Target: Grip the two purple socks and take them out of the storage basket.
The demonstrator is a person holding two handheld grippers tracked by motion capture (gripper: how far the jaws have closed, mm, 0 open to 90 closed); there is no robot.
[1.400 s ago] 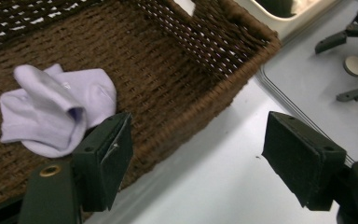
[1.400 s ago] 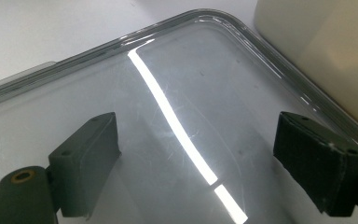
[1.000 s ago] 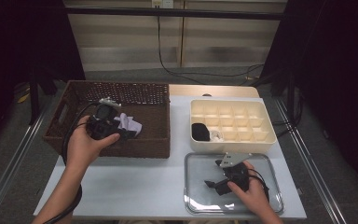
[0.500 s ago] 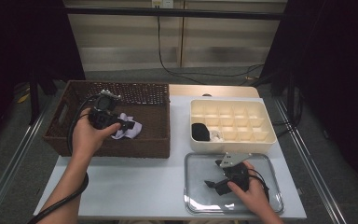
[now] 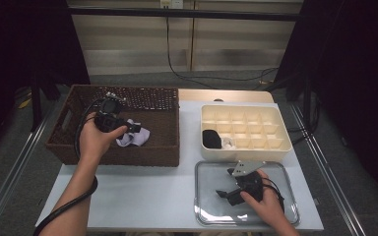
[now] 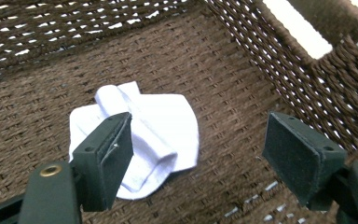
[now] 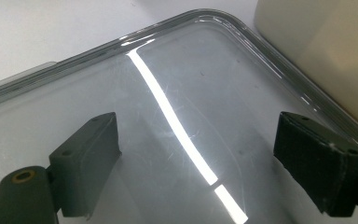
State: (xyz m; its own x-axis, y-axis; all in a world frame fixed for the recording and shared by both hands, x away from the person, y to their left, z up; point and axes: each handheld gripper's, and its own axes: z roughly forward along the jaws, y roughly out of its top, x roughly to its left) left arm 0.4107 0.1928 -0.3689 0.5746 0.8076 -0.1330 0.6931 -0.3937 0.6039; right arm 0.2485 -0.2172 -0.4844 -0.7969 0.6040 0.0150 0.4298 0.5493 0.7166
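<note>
This looks like a laboratory or a recording studio, not a home. A plain white table (image 5: 142, 196) stands between black curtains (image 5: 359, 73) on both sides, with pale wall panels (image 5: 142, 39) behind and a black cable (image 5: 187, 73) hanging down them. Metal rails (image 5: 10, 162) run along the grey floor (perhaps the frame of the set-up).
</note>
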